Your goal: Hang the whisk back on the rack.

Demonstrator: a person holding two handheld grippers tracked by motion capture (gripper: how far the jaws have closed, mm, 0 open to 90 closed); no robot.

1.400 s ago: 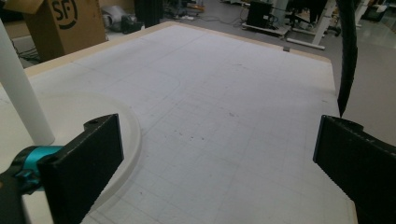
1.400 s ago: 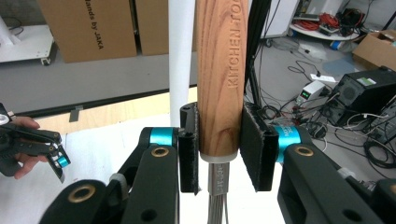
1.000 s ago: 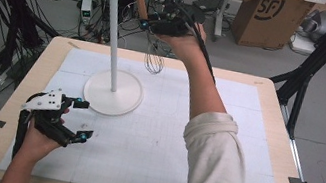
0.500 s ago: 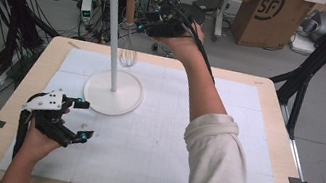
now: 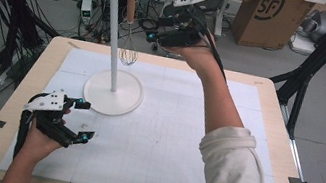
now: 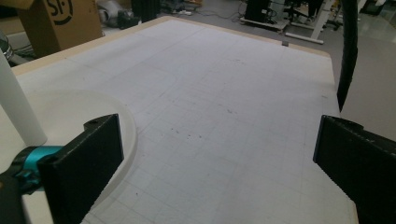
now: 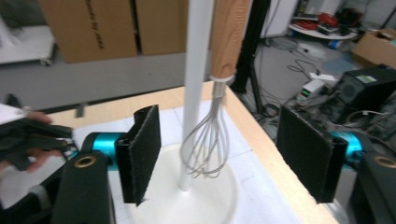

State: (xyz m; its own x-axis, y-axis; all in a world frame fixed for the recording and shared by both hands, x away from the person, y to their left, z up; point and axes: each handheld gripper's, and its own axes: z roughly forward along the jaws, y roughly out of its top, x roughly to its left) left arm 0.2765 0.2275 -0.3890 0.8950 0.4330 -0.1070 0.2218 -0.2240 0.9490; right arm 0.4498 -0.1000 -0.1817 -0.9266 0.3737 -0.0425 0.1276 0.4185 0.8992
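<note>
At the near edge of the table (image 5: 253, 87), I keep my left gripper (image 5: 79, 118) low over the white gridded mat (image 5: 168, 138), its jaws spread wide and holding nothing. In the left gripper view the open pads frame bare mat, with the rim of the stand's round base (image 6: 70, 112) just beside one jaw; I judge this hand is parked there to be ready to steady the stand if it rocks.

Farther out, the white hanging stand (image 5: 112, 37) rises from that base, hooks fanned at its top. The whisk (image 5: 128, 40) hangs from one of them by its wooden handle, wire head down, close beside the pole and clear of the mat.

Beyond it, over the far side of the table, my right gripper (image 5: 153, 36) is raised to about handle height, jaws apart and empty, just to one side of the whisk and not touching it. The right gripper view looks between the two pads at the whisk (image 7: 215, 135) and pole (image 7: 196, 84) ahead. The hang looks complete to me.
</note>
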